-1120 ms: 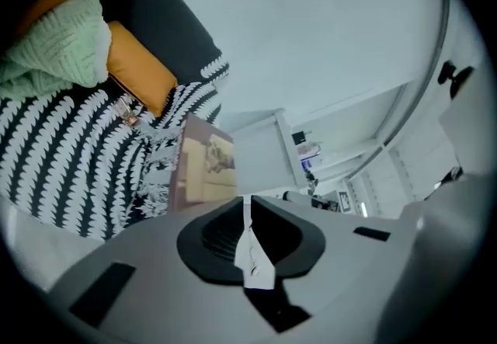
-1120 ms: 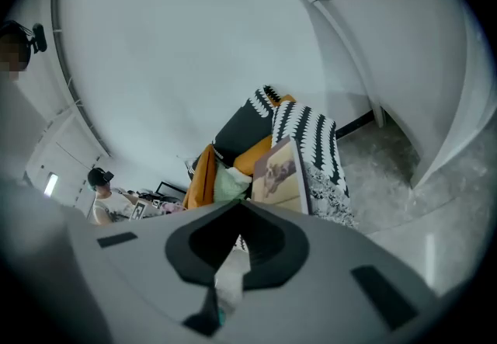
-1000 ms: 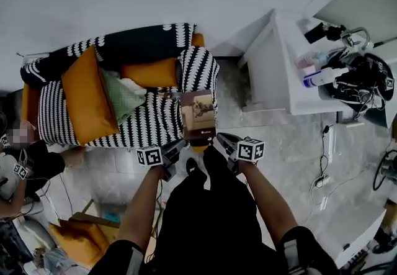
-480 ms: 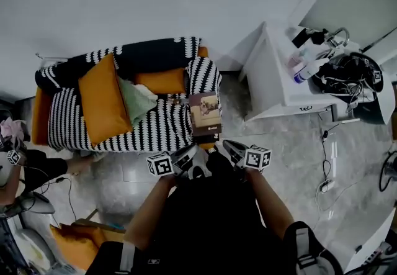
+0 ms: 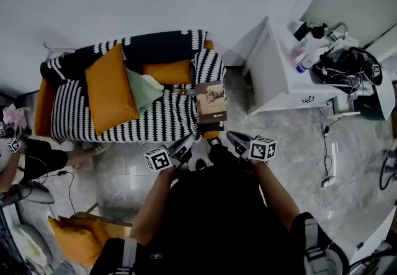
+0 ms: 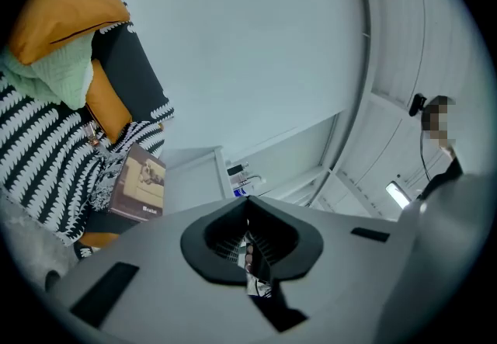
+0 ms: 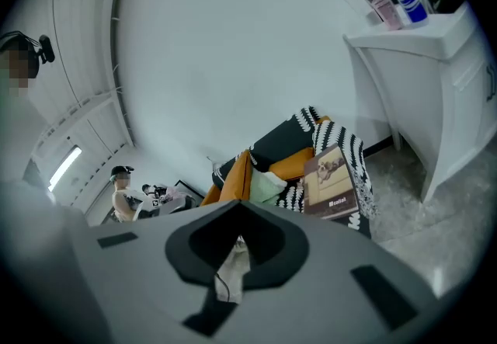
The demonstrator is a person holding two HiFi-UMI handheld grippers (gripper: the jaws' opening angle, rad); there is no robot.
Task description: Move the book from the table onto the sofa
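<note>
The brown book [image 5: 211, 101] lies flat on the right end of the black-and-white striped sofa [image 5: 155, 123], cover up. No gripper touches it. My left gripper [image 5: 188, 141] is shut and empty, held in front of the sofa's edge below the book. My right gripper [image 5: 233, 138] is also shut and empty, to the right of the left one and just off the sofa's corner. In the left gripper view the book [image 6: 140, 183] shows at the far left beyond the closed left gripper [image 6: 248, 201]. The right gripper view has the book [image 7: 330, 179] ahead of the closed right gripper [image 7: 237, 209].
An orange cushion [image 5: 110, 87] and a green one [image 5: 142, 90] sit on the sofa's left half. A white table [image 5: 279, 81] with bottles and cables stands to the right. A person [image 5: 28, 159] sits at the left. Another orange cushion [image 5: 74, 239] lies on the floor.
Both grippers have risen and drawn back a little from the book's near edge. The book stays where it lies on the sofa.
</note>
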